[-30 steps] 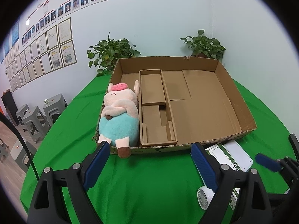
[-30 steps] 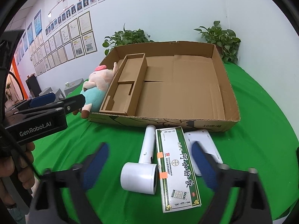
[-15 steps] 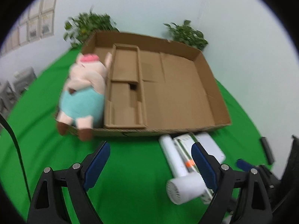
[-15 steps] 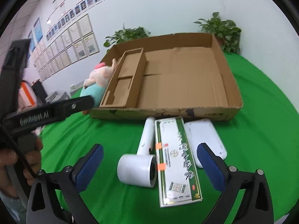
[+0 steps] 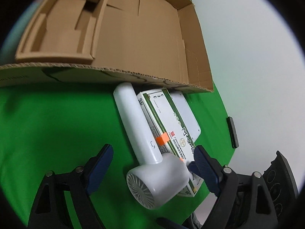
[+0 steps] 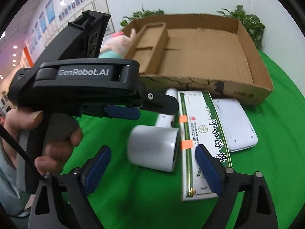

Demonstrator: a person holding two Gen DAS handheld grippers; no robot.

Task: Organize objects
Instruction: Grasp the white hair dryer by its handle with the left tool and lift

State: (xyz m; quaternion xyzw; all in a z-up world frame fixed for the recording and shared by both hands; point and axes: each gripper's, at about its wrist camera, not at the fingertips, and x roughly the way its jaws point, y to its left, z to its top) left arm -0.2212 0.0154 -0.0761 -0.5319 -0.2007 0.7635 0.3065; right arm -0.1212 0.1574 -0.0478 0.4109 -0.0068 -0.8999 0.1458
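A white hair dryer (image 5: 152, 162) lies on the green table beside a green-and-white carton (image 5: 171, 129) and a flat white device (image 5: 187, 114), all just in front of the cardboard box (image 5: 106, 70). My left gripper (image 5: 152, 168) tilts down over the dryer. Its jaws are closing around the dryer head, and the pads are not pressing on it. My right gripper (image 6: 152, 168) is also closing, with the dryer head (image 6: 152, 147) between its jaws but untouched. The carton (image 6: 200, 133) lies under its right finger. A plush pig (image 6: 118, 43) is half hidden.
A hand (image 6: 53, 139) holds the left tool's black handle and fills the left of the right wrist view. Potted plants (image 6: 247, 24) stand behind the box. A small black object (image 5: 232, 131) lies near the table's right edge.
The left gripper has dipped steeply toward the dryer, and the pig has left its view. The right gripper has sunk lower, and its jaws have widened. The left tool now crosses the right wrist view.
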